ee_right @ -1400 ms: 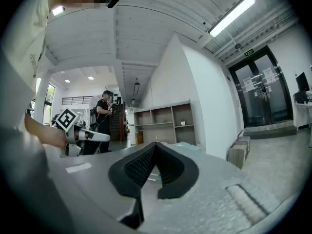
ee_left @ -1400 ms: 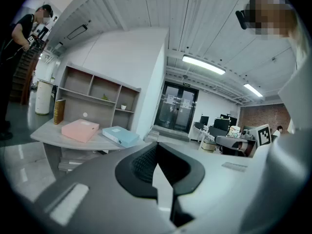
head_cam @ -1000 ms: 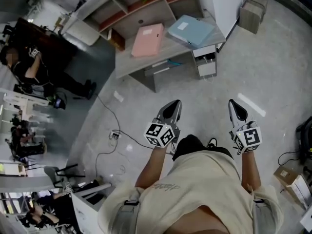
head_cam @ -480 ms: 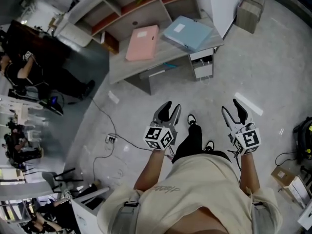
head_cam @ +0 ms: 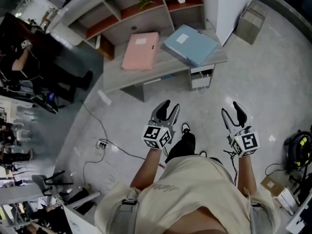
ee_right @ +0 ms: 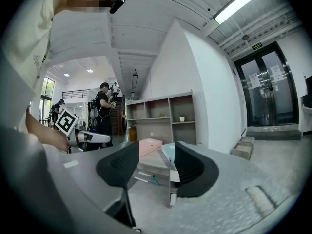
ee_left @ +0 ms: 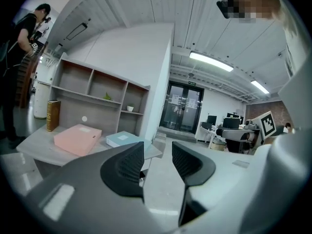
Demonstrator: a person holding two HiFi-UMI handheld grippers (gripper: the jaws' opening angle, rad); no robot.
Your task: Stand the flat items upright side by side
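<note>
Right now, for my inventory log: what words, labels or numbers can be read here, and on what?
Nothing reads clearly.
On the pink flat box file, white label: too small.
On the light blue flat box file, white label: too small.
On the beige shirt, print: blurred.
Green sign over the glass doors: too small.

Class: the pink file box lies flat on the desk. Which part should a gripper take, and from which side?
Probably its near short edge, from the front of the desk. The pink file box lies flat with that edge facing the open front; the shelf unit blocks the far end, the blue file box its right.
</note>
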